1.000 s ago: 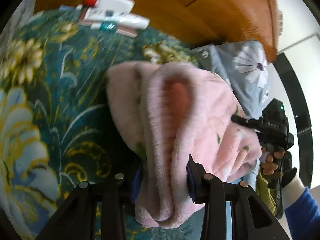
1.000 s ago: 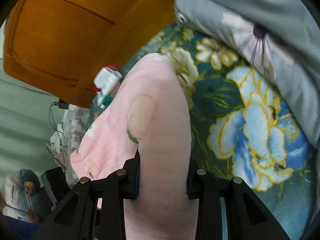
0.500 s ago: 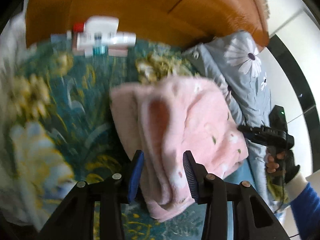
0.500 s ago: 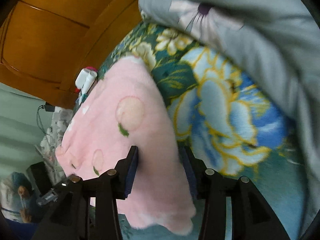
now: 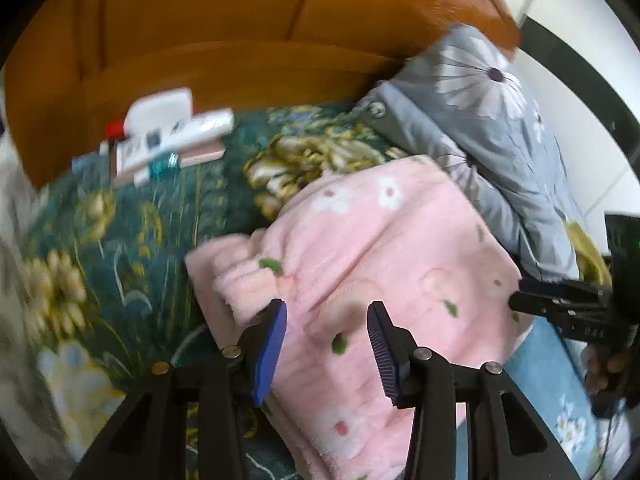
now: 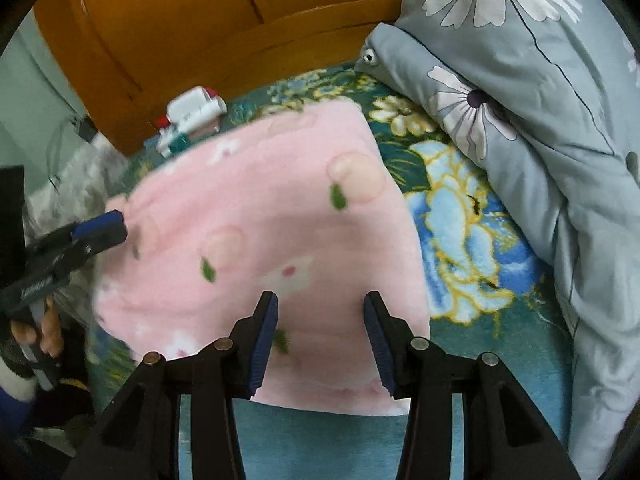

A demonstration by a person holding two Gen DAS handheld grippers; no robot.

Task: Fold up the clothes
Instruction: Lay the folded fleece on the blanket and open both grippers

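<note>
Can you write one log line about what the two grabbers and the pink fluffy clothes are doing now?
left gripper: open, over garment | right gripper: open, over garment | pink fleece garment: folded, lying on floral bedspread | grey quilt: beside

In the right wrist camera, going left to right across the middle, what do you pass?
The left gripper → pink fleece garment → floral bedspread → grey daisy quilt.

Pink fleece garment (image 6: 280,216), printed with white flowers, pale peaches, green leaves. Folded into a rough rectangle, lying flat on the floral bedspread (image 6: 460,216). Thick stacked layers show at its left edge (image 5: 240,280) in left view. Grey quilt (image 6: 540,100) just beside it.
</note>
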